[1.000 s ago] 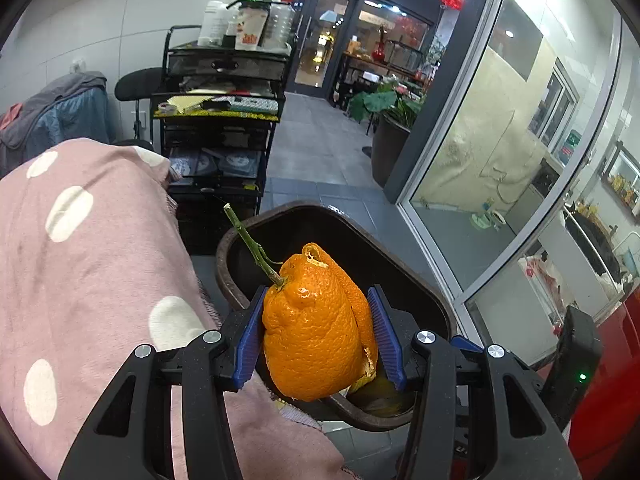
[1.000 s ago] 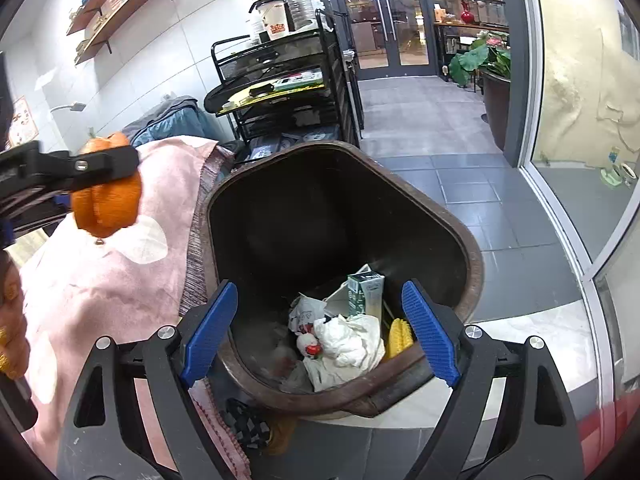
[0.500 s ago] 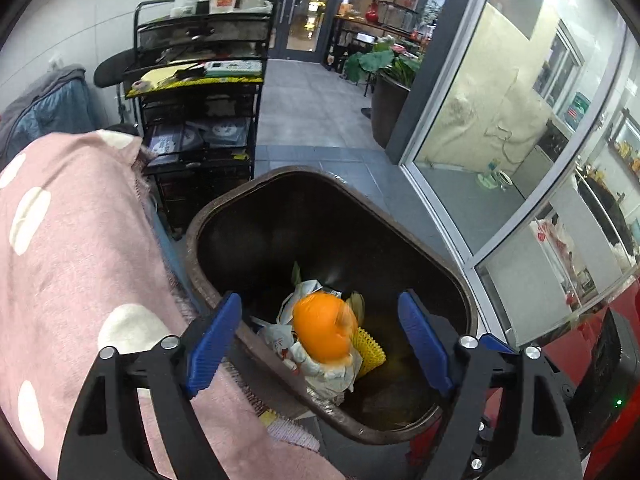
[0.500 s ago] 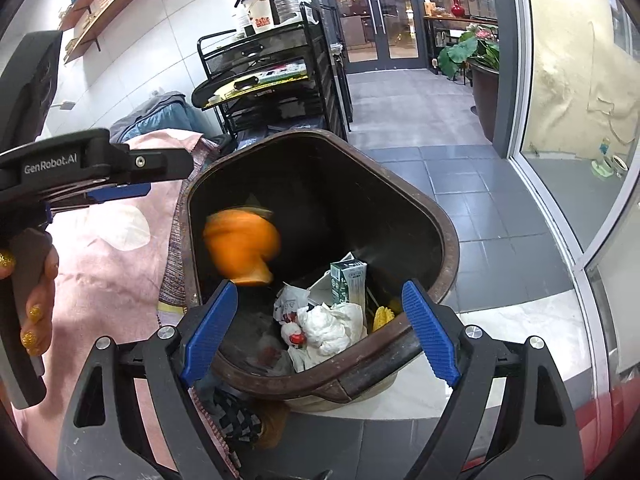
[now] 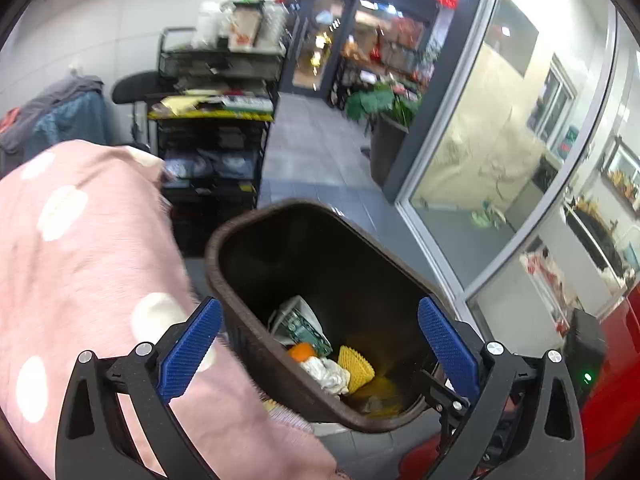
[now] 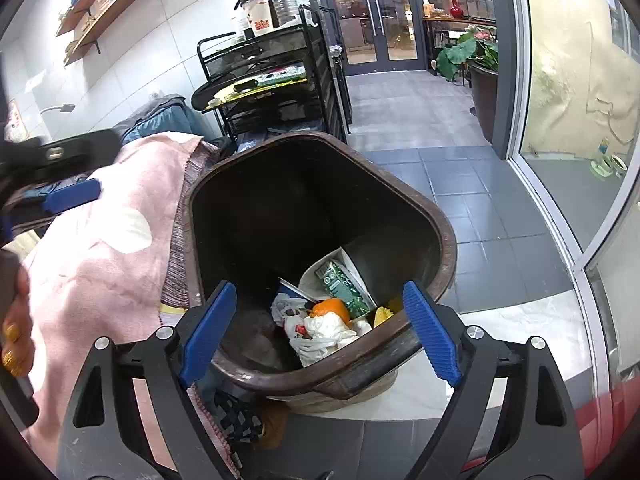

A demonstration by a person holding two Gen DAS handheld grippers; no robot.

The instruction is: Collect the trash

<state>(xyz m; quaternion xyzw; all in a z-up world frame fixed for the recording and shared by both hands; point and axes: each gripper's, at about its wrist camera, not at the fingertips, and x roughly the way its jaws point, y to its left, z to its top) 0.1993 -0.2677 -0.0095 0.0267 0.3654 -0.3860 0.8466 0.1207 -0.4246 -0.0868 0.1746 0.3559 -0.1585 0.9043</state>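
Note:
A dark brown trash bin (image 5: 256, 216) (image 6: 440, 236) stands on the floor beside a pink spotted cloth. At its bottom lies the orange peel (image 5: 302, 351) (image 6: 332, 307) among a green carton (image 6: 342, 282), white crumpled plastic (image 6: 324, 330) and yellow foam netting (image 5: 354, 366). My left gripper (image 5: 318, 344) hovers over the bin's near rim, its jaws opening wide with nothing between the blue pads. My right gripper (image 6: 320, 332) is open above the near rim too, empty. In the right wrist view the left gripper's blue pad (image 6: 72, 196) shows at the far left.
The pink cloth with white spots (image 5: 80, 264) (image 6: 108, 248) covers a surface left of the bin. A black wire cart (image 5: 216, 120) (image 6: 272, 92) stands behind. A glass partition (image 5: 500, 160) runs along the right, with grey tiled floor (image 6: 460, 184) and a potted plant (image 6: 480, 64) beyond.
The left gripper let go of the orange peel, which fell into the bin and now lies on the trash; its jaws spread wide. The right gripper stayed open over the bin.

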